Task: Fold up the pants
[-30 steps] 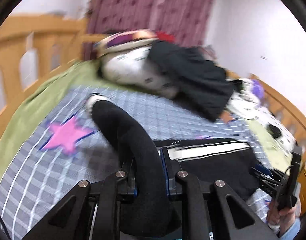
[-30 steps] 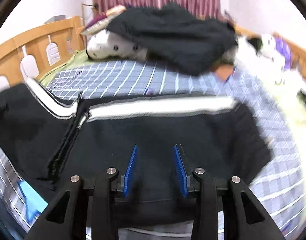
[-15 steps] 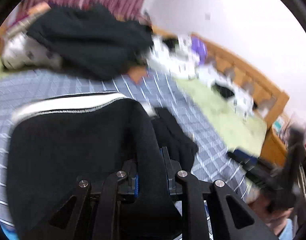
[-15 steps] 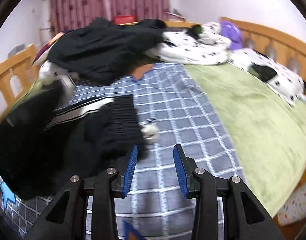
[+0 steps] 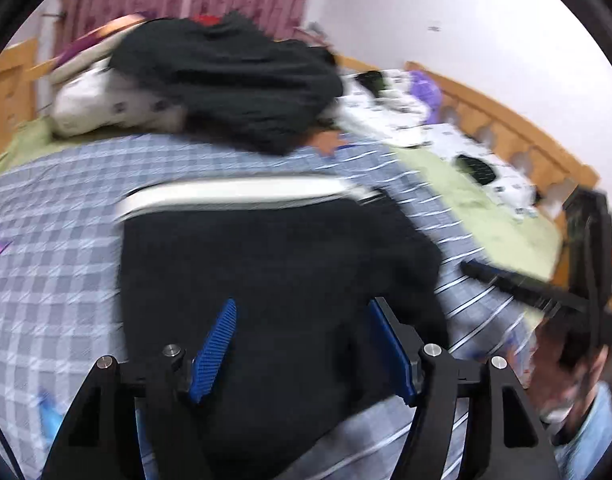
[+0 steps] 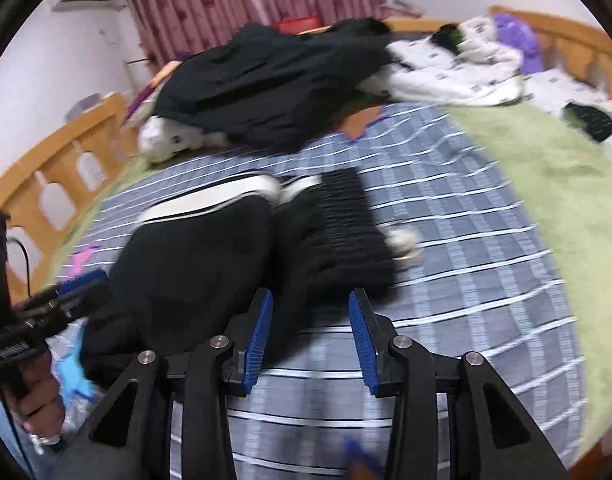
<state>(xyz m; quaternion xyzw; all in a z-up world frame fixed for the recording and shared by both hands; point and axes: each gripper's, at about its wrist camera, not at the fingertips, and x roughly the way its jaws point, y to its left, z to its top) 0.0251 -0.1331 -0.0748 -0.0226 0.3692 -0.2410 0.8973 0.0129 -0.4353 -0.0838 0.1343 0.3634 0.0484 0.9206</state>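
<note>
Pants: the black pants (image 5: 273,280) with a white side stripe (image 5: 233,192) lie folded over on the checked blanket (image 5: 57,248) of the bed, filling the lower middle of the left wrist view; in the right wrist view they sit at centre left, the ribbed waistband (image 6: 346,216) toward the right of the bundle.

Left gripper: the left gripper (image 5: 301,344) hangs over the near part of the pants, its blue fingers (image 5: 213,352) spreading apart at this moment. Dark cloth shows between them, but the pads do not press on it.

Right gripper: the right gripper (image 6: 312,336) is low over the near edge of the bundle, its fingers (image 6: 259,336) at a middling gap and opening a little. They hold nothing; cloth and blanket show between them.

Step in hand: my reading is that one fold has just been laid down and the cloth let go.

Next move: it seems to call for a fresh hold on one end of the bundle, perhaps the waistband end, both grippers taking an edge together so the layers stay stacked.

Surroundings: a dark heap of clothes (image 6: 273,80) and white spotted bedding (image 6: 458,68) lie well apart, in the upper part of the frame.
</note>
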